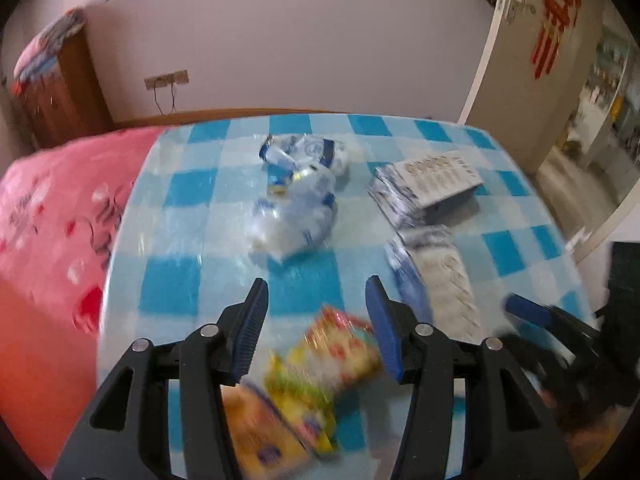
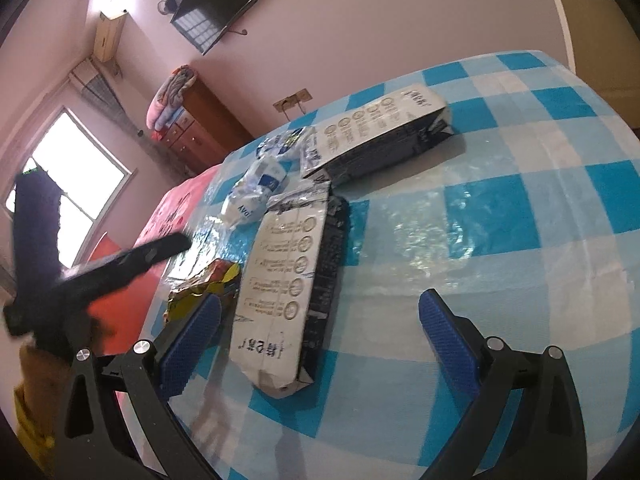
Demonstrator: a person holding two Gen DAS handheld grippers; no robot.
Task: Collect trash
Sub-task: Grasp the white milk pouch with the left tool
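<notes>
I am running both tools over a round tabletop (image 1: 192, 200) covered in a blue-and-white checked cloth, with a pink bed (image 1: 52, 208) just beside its far left edge.

Left tool (image 1: 318, 316): the jaws stand partly apart and grip nothing. A yellow snack wrapper (image 1: 328, 364) lies on the cloth below and between the fingers, but the pads do not press on it that I can see; the picture is blurred there, so I cannot rule out a light touch. I judge the tool is angled down over this wrapper because it is the nearest piece of trash.

Right tool (image 2: 320, 332): the jaws are wide apart and empty. The near flattened carton (image 2: 288, 280) lies lengthwise between the fingers, resting flat on the cloth and clear of both pads. That wide spread suits the carton's breadth, which I take as the reason for it.

Other trash: a second carton (image 2: 380, 136) lies farther back, close to the first but whether touching I cannot tell. A crumpled clear plastic bag (image 1: 296, 208) with blue print sits near the middle of the tabletop, apart from the wrapper.

No bin or sack shows in either view, so where the trash is to go I cannot say. Nothing appears collected yet.
</notes>
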